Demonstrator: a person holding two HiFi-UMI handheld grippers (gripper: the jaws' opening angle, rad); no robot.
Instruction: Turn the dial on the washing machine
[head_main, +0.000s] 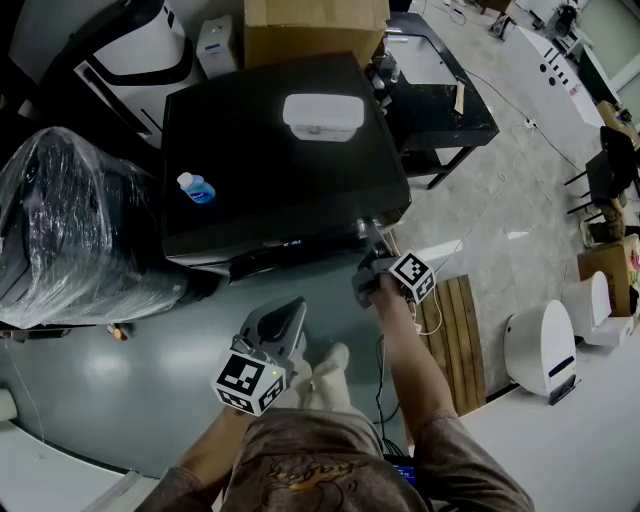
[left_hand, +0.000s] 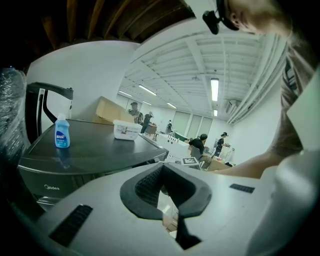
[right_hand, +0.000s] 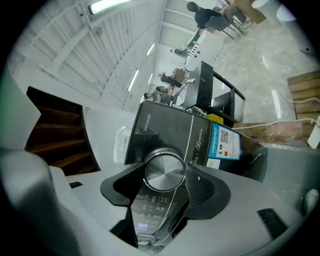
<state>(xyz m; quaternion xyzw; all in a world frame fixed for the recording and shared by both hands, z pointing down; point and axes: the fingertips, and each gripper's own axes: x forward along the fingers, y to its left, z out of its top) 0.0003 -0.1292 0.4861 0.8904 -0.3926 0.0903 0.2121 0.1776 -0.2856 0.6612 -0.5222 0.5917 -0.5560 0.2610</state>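
The black washing machine (head_main: 280, 170) stands in front of me, seen from above. Its round metal dial (right_hand: 164, 171) sits on the front panel at the right end (head_main: 368, 231). My right gripper (right_hand: 164, 176) has a dark pad on each side of the dial and is shut on it; in the head view it (head_main: 370, 245) reaches up to the panel. Below the dial a lit display (right_hand: 142, 227) glows. My left gripper (head_main: 296, 305) hangs lower, away from the machine, shut with nothing in it (left_hand: 169, 200).
A small blue bottle (head_main: 196, 187) and a white lidded box (head_main: 322, 116) rest on the machine's top. A plastic-wrapped bulk (head_main: 70, 220) stands at left, a cardboard box (head_main: 315, 25) behind, a black table (head_main: 440, 90) and wooden pallet (head_main: 462, 330) at right.
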